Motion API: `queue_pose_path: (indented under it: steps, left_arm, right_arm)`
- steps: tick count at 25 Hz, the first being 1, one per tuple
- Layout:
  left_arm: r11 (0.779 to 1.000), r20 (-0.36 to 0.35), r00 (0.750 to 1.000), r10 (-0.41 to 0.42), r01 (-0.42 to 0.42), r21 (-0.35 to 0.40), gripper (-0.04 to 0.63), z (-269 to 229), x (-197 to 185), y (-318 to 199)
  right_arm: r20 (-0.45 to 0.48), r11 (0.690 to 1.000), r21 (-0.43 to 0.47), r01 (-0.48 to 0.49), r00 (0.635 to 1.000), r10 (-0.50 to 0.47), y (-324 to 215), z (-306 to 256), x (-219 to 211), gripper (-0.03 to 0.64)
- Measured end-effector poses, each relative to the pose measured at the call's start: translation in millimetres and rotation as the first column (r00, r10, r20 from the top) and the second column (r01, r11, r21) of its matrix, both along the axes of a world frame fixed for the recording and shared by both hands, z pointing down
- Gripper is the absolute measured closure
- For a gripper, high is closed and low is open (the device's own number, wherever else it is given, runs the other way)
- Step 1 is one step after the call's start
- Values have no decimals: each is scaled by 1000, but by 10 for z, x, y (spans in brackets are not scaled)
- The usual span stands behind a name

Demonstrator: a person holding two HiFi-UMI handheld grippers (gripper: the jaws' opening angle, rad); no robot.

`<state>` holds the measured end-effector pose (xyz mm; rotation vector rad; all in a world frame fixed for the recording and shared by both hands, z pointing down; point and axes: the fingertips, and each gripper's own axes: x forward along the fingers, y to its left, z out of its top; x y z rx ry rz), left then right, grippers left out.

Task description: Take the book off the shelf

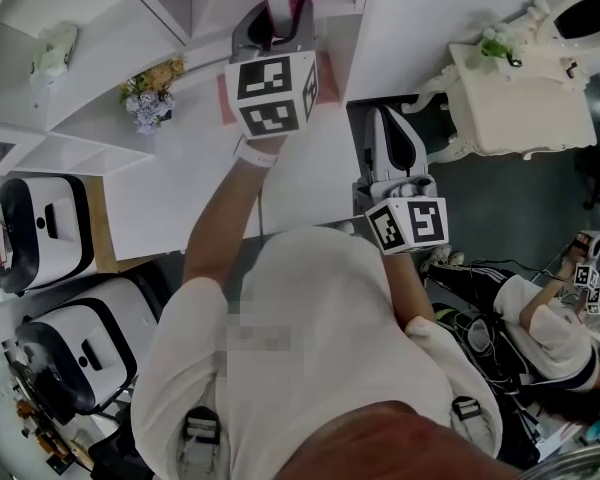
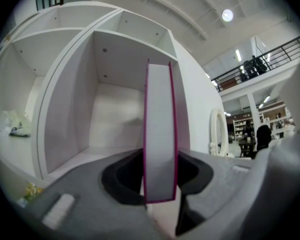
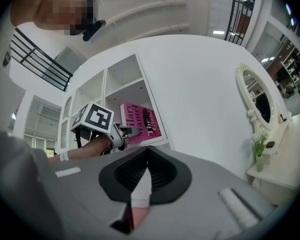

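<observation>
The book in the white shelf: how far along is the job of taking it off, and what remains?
Done: the left tongs are at the pink-covered book, closed on its two covers. In hand: that grip, with the book upright against the right wall of the shelf compartment. Left: pulling it out, as the right gripper view shows it not yet out. The right tongs are shut, empty and apart from the shelf.

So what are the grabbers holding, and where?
The left gripper grips the pink book, one jaw on each cover at its page edge. The right gripper is shut and empty.
</observation>
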<state>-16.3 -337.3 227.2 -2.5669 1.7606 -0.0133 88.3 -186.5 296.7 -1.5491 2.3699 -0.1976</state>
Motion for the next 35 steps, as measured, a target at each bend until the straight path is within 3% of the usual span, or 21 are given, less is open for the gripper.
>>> queue_pose_path:
  steps: [18,35]
  left_arm:
    - [999,-21,1000,-7,8,41,456,-125,-263,540]
    - [998,-29,999,26,-24,63,456,-128,-212,938]
  right_arm:
    - [-6,999,-3,39,999,-39,120,7,-223,620]
    - [-17,999,-5,32,999,-33,138,0,-238,620]
